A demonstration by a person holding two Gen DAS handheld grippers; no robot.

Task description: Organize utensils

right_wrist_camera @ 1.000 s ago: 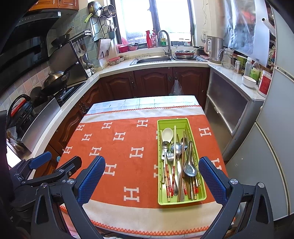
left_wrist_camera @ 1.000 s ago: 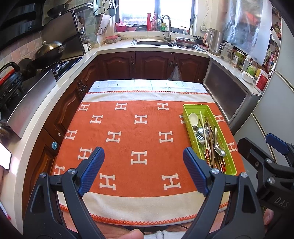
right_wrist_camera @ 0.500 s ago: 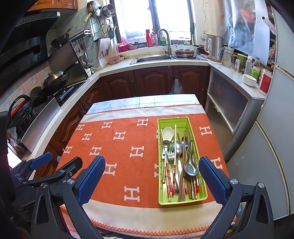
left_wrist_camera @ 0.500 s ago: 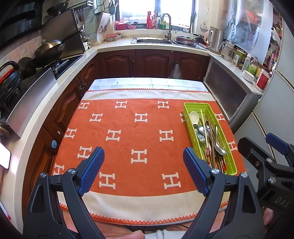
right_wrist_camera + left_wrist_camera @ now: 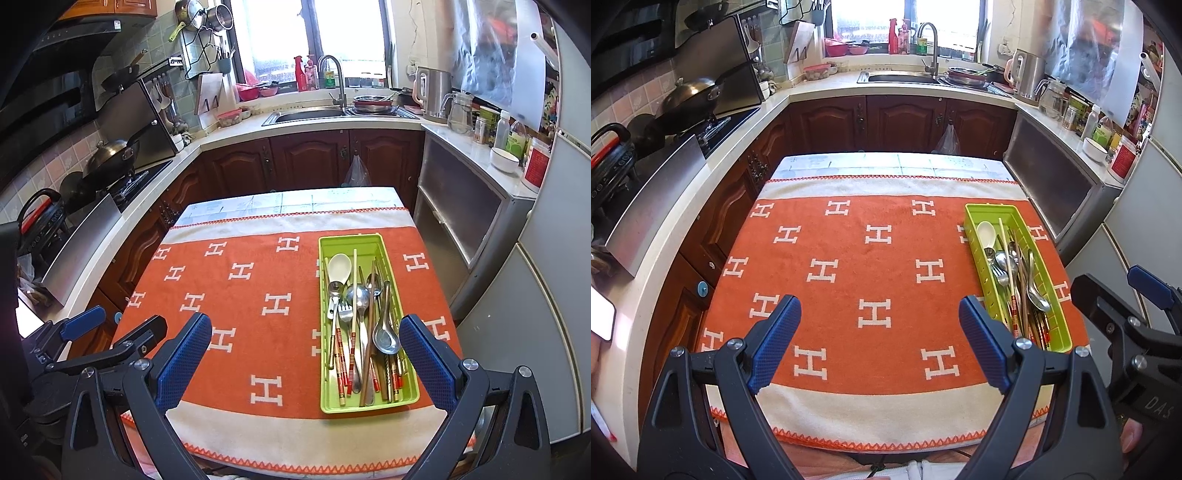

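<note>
All the utensils (image 5: 360, 321) in view lie in one green tray (image 5: 370, 403) on the right side of the orange cloth (image 5: 849, 273): white spoon, metal spoons, fork, chopsticks, heaped lengthwise and overlapping, unsorted by kind. None lie loose on the cloth. Left gripper (image 5: 879, 345) and right gripper (image 5: 304, 363) both hang wide apart, holding nothing, near the table's front edge. Fits either gathering done or sorting still ahead; cannot tell which.

Wok (image 5: 690, 98) on stove, kettle (image 5: 434, 92) beside sink (image 5: 306, 116)
</note>
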